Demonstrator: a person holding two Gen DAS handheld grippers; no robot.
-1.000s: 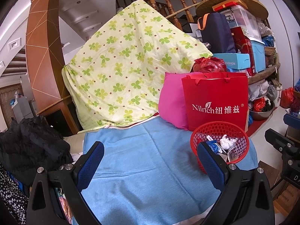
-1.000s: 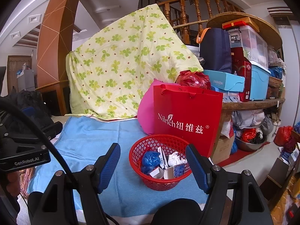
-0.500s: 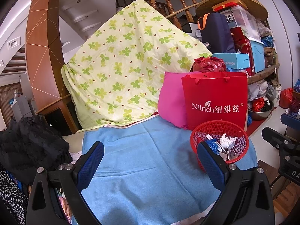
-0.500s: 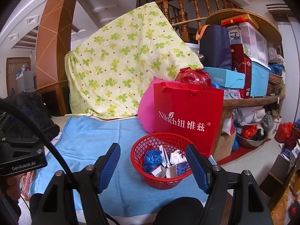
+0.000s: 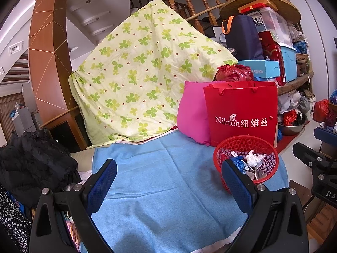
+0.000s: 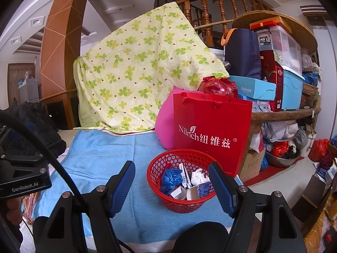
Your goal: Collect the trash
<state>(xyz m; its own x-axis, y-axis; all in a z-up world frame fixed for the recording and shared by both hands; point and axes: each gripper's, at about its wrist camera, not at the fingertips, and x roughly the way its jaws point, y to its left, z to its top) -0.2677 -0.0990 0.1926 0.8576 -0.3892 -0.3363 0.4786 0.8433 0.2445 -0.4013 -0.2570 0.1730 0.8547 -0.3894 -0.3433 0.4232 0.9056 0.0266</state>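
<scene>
**Right wrist view: both grippers spread over the blue cloth, trash sitting in the red basket**

Right wrist view first: we see our right gripper [image 6: 171, 174] held with its blue-padded fingers [image 6: 123, 184] spread apart and nothing between them touching the pads. Just ahead of it, slightly toward the right finger, stands the round red plastic mesh basket [image 6: 166, 163]. Inside the basket lie the pieces of trash: a crumpled blue plastic bag [image 6: 171, 178], a wad of white tissue [image 6: 198, 176] and a few small cardboard cartons [image 6: 190, 191]. The right finger overlaps the basket's rim in this view; whether it touches the rim we cannot tell.

Directly behind the basket stands a red paper shopping bag with white lettering [image 6: 210, 135], and a bright pink cushion [image 6: 165, 124] leans against the bag on its left. Beyond them rises a yellow-green clover-print quilt [image 6: 137, 71]. Everything in front of us rests on a light blue towel cloth [image 6: 101, 151].

From the left wrist view, our left gripper [image 5: 168, 168] is likewise spread wide and empty, hovering over the bare blue cloth. The red basket sits ahead and to the right of it, partly hidden behind its right finger [image 5: 237, 184]. A heap of black fabric [image 5: 33, 158] lies off to the left of that gripper.
</scene>
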